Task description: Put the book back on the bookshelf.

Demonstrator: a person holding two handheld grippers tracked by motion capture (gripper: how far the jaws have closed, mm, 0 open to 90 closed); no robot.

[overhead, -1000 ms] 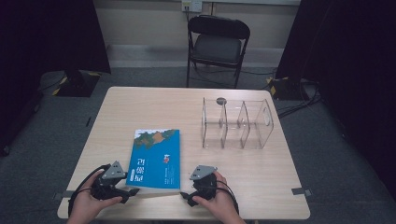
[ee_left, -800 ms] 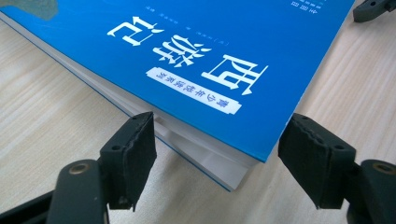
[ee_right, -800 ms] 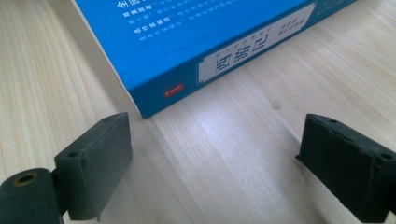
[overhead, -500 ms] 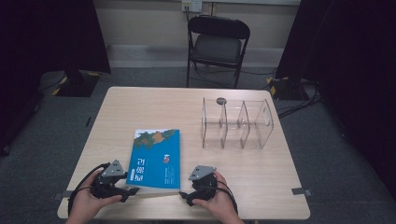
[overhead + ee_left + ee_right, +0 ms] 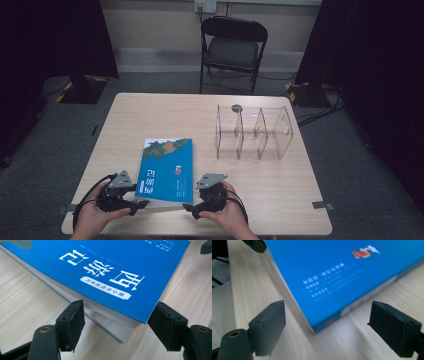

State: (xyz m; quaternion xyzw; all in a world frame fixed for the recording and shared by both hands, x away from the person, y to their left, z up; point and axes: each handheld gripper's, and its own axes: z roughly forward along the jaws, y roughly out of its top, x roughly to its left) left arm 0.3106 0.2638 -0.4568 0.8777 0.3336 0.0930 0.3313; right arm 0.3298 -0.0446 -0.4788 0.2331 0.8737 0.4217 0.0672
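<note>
Book (image 5: 166, 170), near corners between tongs

You're in a lab-style recording room: black curtains (image 5: 55, 35), grey carpet (image 5: 360, 175), folding chair (image 5: 232, 47), taped counter (image 5: 280, 190).

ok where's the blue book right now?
High view: the blue book lies flat on the table, left of the clear divider rack, its near corners between the left claw and right claw.
</note>
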